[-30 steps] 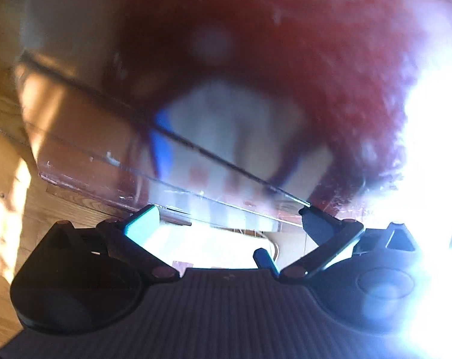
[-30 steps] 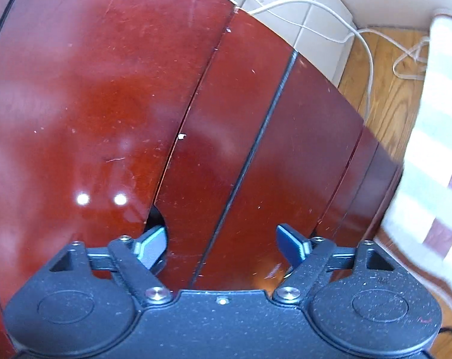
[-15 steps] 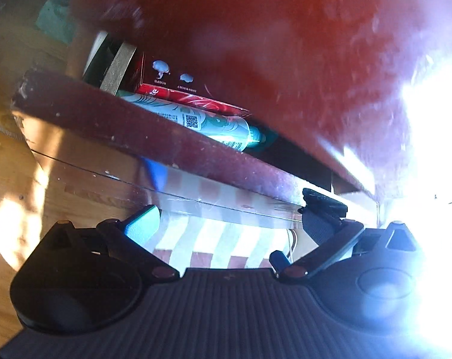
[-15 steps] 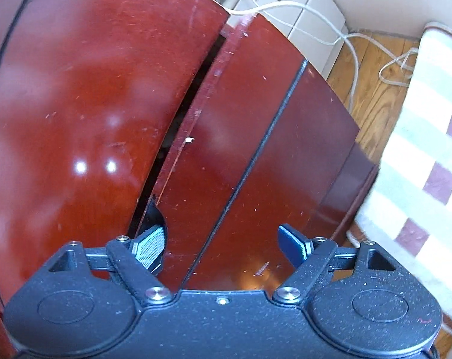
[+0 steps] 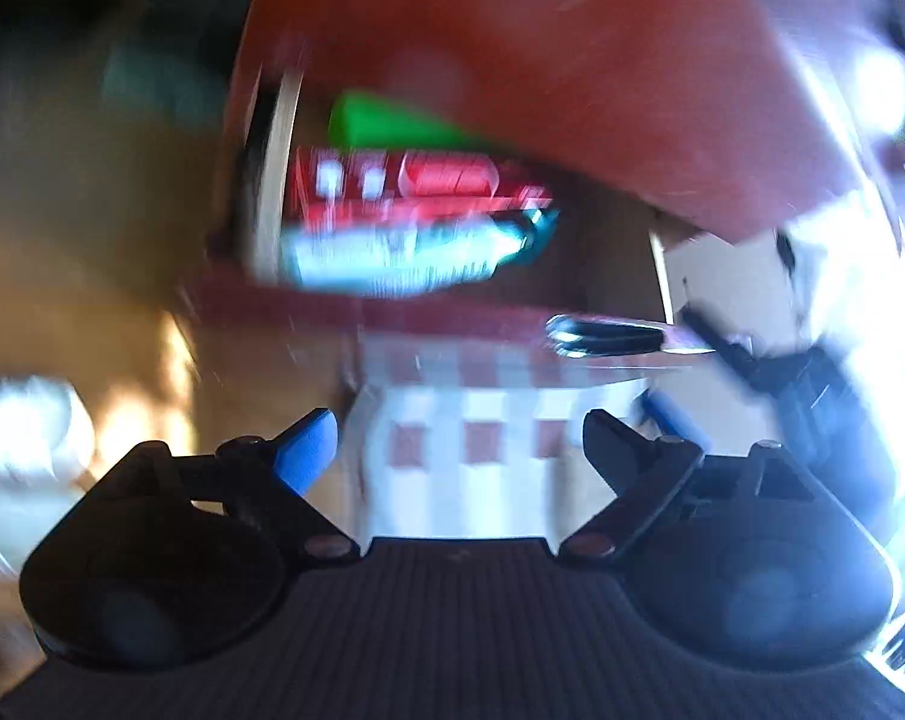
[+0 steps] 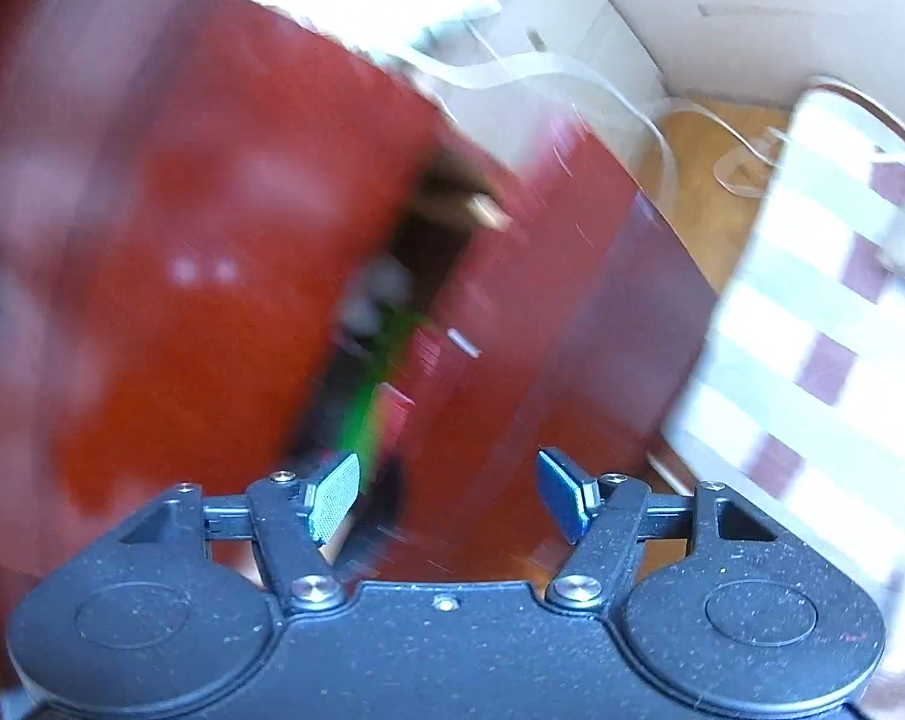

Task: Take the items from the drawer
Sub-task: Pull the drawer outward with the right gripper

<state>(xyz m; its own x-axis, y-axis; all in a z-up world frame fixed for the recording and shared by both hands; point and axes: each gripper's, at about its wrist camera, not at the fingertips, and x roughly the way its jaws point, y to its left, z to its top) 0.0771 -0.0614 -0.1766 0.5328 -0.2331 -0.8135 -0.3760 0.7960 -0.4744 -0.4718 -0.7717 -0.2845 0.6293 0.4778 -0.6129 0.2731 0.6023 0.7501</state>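
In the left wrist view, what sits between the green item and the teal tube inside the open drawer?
A red box lies between the green item above and the teal tube below; motion blur hides whether they touch.

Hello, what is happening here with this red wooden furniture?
A person with two handheld grippers is working at a drawer in a dark red cabinet. The drawer stands open and shows a red box, a green item and a pale tube. The left gripper and right gripper are both open and hold nothing.

Both the left claw (image 5: 452, 444) and right claw (image 6: 449, 492) hang with fingers spread wide, gripping nothing.
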